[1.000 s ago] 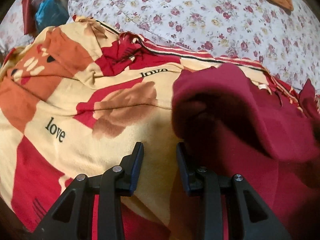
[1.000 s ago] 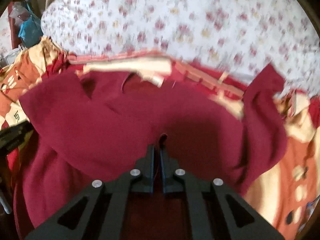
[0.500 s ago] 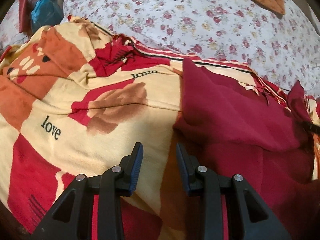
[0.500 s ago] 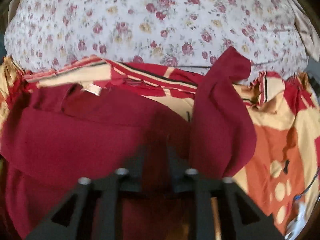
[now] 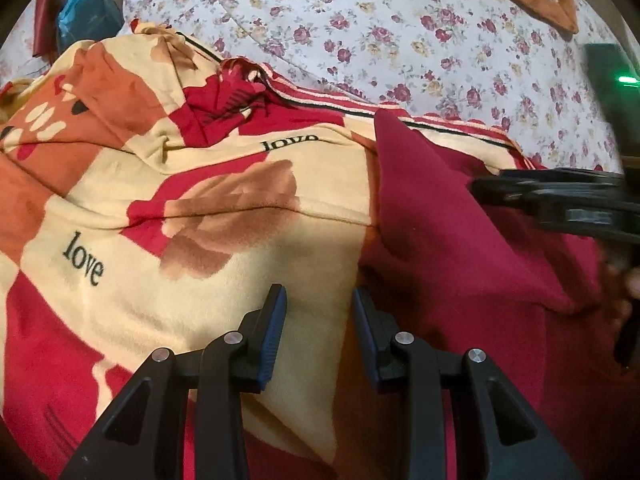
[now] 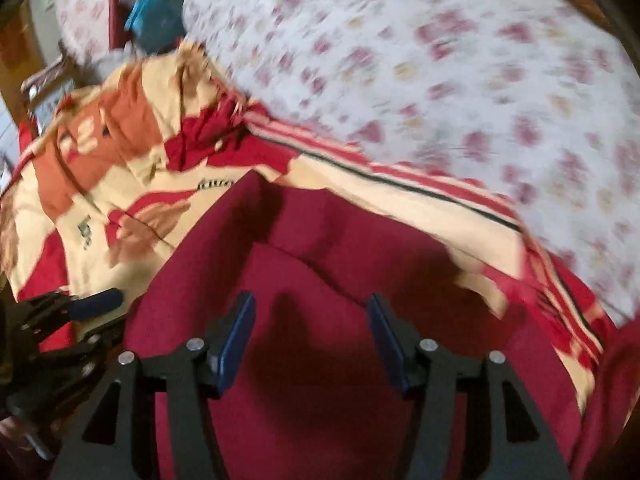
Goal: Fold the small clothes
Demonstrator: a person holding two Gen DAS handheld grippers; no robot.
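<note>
**Garment partly folded, both claws free**

On the left of the bed lies the blanket (image 5: 200, 216), cream, red and orange with "love" printed on it, rumpled into ridges toward its far left corner. The left claw (image 5: 318, 320) hangs over it, jaws moderately apart with only blanket showing between them, holding nothing. It sits just beside the left edge of the garment (image 5: 460, 240), a dark red piece spread on the blanket's right half.

That garment looks part-way done. In the right wrist view one layer of the garment (image 6: 320, 248) lies doubled over another, with a curved fold line across the middle, so at least one fold seems made. It is not yet a compact stack: its left edge rises to a peak toward the far side, and a loose red flap (image 6: 616, 380) trails off at the right. My reading is that squaring and one or more further folds remain.

The right claw (image 6: 310, 332) is over the middle of the garment, jaws wide, gripping nothing; the view is motion-blurred, so fine creases cannot be judged. In the left view the right claw (image 5: 552, 200) shows side-on above the garment's right part.

Beyond the blanket's striped far edge runs the floral sheet (image 5: 400, 32), flat and bare, giving open room. To the far left, past the bed's corner, sits blue and red clutter (image 5: 80, 12), well apart. The nearer hazard is the blanket's ridges at the left, which could catch a dragged edge.
</note>
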